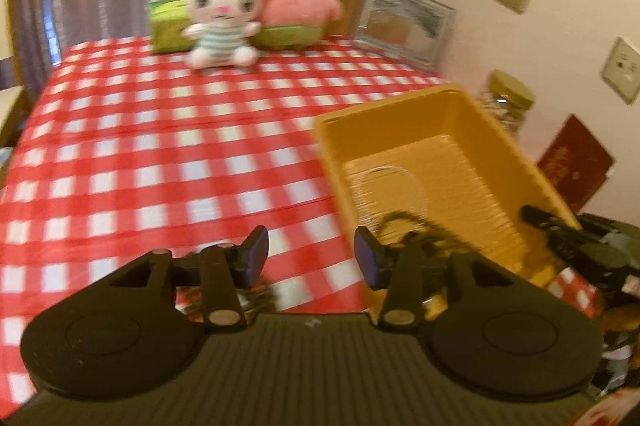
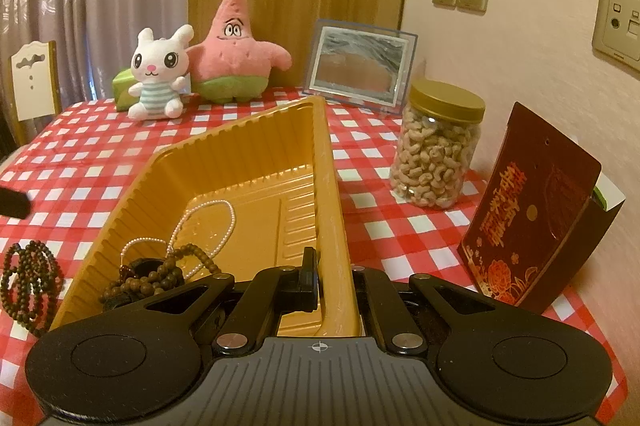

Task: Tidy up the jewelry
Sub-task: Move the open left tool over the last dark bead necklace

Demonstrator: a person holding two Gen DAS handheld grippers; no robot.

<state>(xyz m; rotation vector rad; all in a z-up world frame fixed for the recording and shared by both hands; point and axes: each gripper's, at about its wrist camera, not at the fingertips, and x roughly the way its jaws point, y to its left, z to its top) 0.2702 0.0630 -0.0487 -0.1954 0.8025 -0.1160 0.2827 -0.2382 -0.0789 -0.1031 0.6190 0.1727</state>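
A yellow plastic tray [image 2: 248, 150] lies on the red checked tablecloth; it also shows in the left wrist view [image 1: 492, 130]. In it lie a white pearl necklace [image 2: 208, 222] and a brown bead string [image 2: 160, 274]. Another dark bead string [image 2: 28, 286] lies on the cloth left of the tray. My right gripper [image 2: 334, 280] is shut on the tray's right wall. My left gripper [image 1: 312, 258] is open and empty above the cloth, just left of the tray. The left wrist view is blurred.
At the back stand a white bunny plush [image 2: 160, 74], a pink star plush [image 2: 236, 50], a green box [image 1: 168, 26] and a picture frame [image 2: 358, 62]. A jar of nuts [image 2: 438, 146] and a dark red box [image 2: 532, 210] stand right of the tray, near the wall.
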